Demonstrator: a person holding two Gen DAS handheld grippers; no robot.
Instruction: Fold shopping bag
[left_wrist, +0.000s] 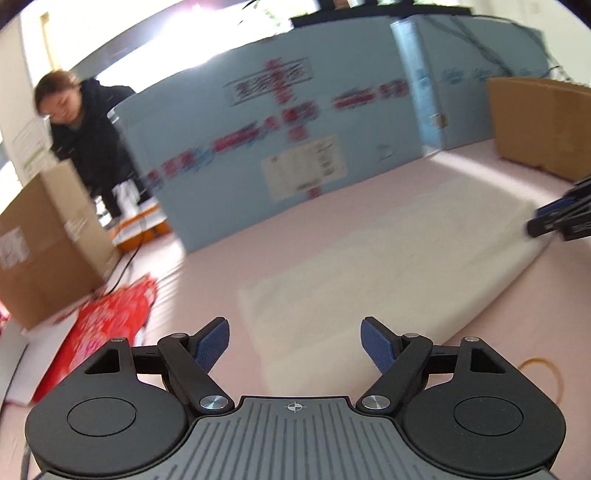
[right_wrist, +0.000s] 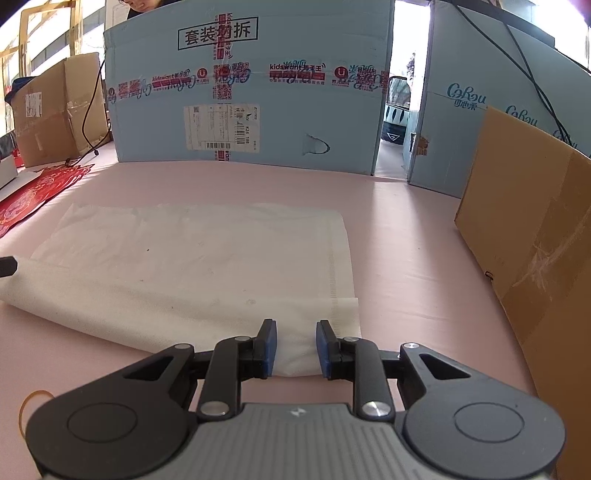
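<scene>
The white shopping bag (right_wrist: 192, 258) lies flat on the pink counter (right_wrist: 406, 240), its near edge already folded over. The right tongs (right_wrist: 295, 347) straddle that fold's corner, jaws slightly apart and not pinching. The left tongs (left_wrist: 294, 343) hang wide open, empty. Risk: thin fabric slips free, so the fold springs back or skews.

Pink table (right_wrist: 406, 258), smooth and matte. Lying flat at centre: white shopping bag (right_wrist: 192, 258), near edge folded over. At ten o'clock, red patterned sheet (right_wrist: 33, 192); beyond it, brown cardboard box (right_wrist: 55, 110). At twelve o'clock, pale blue carton (right_wrist: 295, 122) standing upright. At three o'clock, brown cardboard panel (right_wrist: 528, 236). At seven o'clock, yellow rubber band (right_wrist: 27, 402).
</scene>
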